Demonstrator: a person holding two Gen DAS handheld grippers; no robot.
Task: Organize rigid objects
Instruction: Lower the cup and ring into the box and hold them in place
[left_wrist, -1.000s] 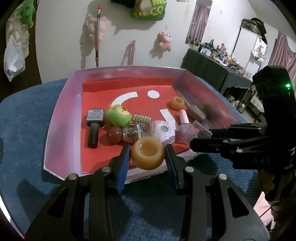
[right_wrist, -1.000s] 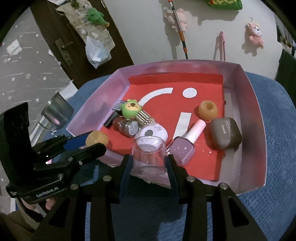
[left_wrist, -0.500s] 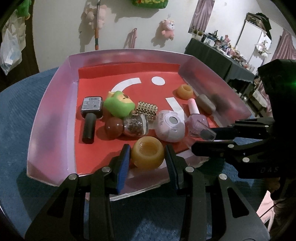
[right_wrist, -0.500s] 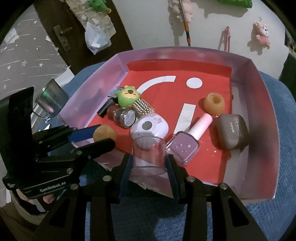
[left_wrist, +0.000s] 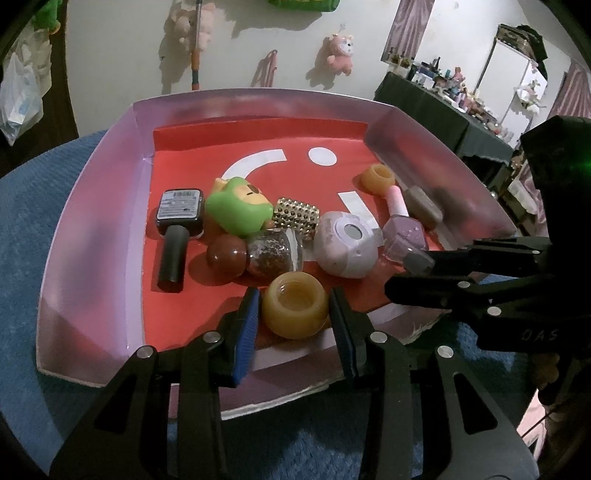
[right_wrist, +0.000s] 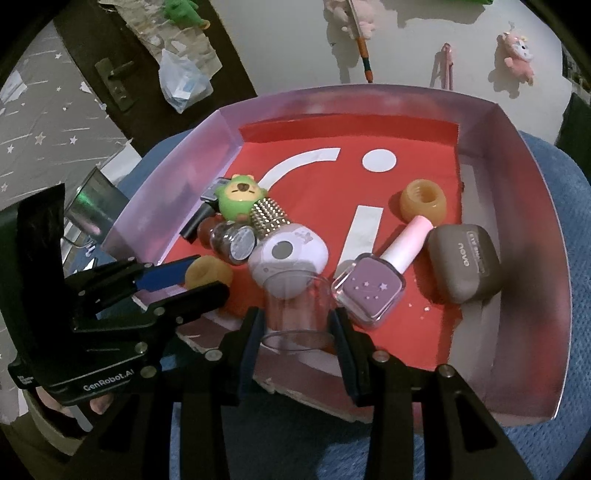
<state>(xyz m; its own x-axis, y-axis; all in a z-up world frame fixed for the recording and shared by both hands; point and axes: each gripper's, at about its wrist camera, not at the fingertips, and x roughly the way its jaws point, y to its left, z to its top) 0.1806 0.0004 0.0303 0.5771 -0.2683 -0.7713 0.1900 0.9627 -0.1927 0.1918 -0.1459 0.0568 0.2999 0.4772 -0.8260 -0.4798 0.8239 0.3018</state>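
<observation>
Tray (left_wrist: 92, 258) w/ pale walls and red floor sits on blue cloth (left_wrist: 33, 206). Left gripper (left_wrist: 295, 314) fingers pinch amber ring (left_wrist: 295, 309) over tray's near edge, opening up. Right gripper (right_wrist: 299, 326) fingers pinch clear cup (right_wrist: 297, 306), also at near edge, just in front of white round gadget (right_wrist: 288, 254).

Inside tray: green toy (left_wrist: 238, 210) leaning on gold studded block (left_wrist: 295, 218); black bottle (left_wrist: 177, 236) lying flat near left wall, cap toward camera; brown ball (left_wrist: 226, 255) touching glitter jar (left_wrist: 275, 253); purple polish bottle (right_wrist: 373, 284) w/ pink cap lying flat just beside grey-brown case (right_wrist: 463, 262); 2nd amber ring (right_wrist: 423, 201) resting further back, near right wall. White arc and dot printed on red floor.

Both grippers close together, left one's fingers (right_wrist: 207, 299) visible in right wrist view beside cup. Plush toys hang on wall behind.
</observation>
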